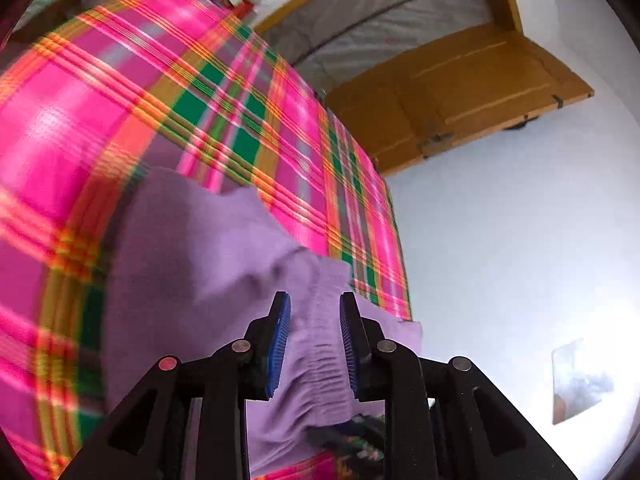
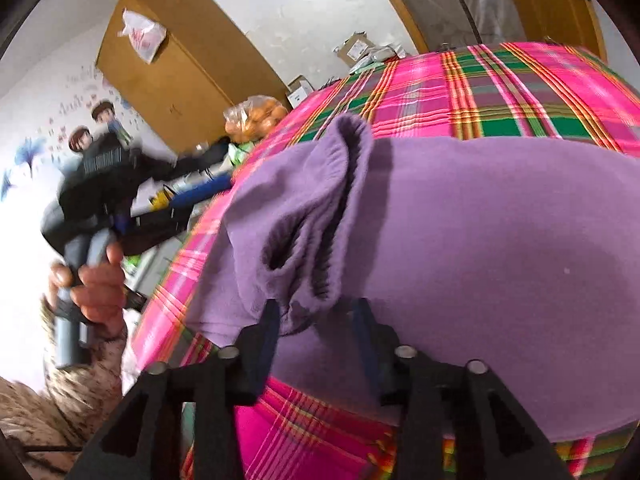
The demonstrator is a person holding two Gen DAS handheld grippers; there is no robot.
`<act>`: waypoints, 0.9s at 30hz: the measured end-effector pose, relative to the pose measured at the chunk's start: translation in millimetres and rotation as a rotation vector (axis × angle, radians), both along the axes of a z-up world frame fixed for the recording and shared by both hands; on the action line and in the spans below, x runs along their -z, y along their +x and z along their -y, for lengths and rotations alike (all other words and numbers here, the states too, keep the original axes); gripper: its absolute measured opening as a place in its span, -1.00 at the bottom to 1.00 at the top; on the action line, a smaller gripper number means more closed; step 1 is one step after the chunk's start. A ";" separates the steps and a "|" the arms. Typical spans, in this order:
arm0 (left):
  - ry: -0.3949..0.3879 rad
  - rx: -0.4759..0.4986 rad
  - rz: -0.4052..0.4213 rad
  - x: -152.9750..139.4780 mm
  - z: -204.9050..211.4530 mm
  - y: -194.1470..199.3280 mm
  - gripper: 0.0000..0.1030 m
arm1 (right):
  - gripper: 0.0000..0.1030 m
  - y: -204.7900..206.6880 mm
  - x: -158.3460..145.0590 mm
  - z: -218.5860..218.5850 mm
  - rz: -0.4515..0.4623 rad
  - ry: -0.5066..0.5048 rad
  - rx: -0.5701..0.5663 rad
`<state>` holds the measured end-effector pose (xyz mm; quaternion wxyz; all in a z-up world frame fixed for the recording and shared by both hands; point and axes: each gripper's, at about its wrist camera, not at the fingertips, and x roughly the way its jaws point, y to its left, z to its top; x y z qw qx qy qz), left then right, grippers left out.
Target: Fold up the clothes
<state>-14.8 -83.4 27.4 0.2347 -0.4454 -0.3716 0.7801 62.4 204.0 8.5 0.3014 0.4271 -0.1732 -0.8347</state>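
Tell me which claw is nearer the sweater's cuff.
The right. The right claw sits open around the bunched cuff of the purple sweater. The left claw is open over a ribbed edge; in the right view it is off beside the bed.

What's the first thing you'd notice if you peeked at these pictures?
The bright pink, green and orange plaid cloth jumps out first, spread over the whole surface. On top of it lies a soft purple garment, with a bunched part between the fingers of the right gripper. The left gripper has ribbed purple fabric between its open blue pads.
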 end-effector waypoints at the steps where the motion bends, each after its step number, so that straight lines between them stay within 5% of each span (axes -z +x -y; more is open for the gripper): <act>1: -0.006 -0.021 -0.001 -0.2 8.0 3.9 -0.51 | -0.05 -1.0 0.1 -5.8 0.013 -0.027 0.006; 8: -0.013 -0.105 0.027 11.9 47.9 23.3 -0.51 | 0.13 -25.3 -11.2 -22.9 0.011 -0.109 0.042; 23: -0.046 -0.076 0.085 31.5 52.6 38.2 -0.51 | 0.14 -94.5 0.6 21.3 0.152 -0.134 -0.028; 27: -0.071 -0.064 0.094 33.3 49.8 38.9 -0.51 | -0.48 -87.2 0.9 35.1 0.115 -0.023 -0.047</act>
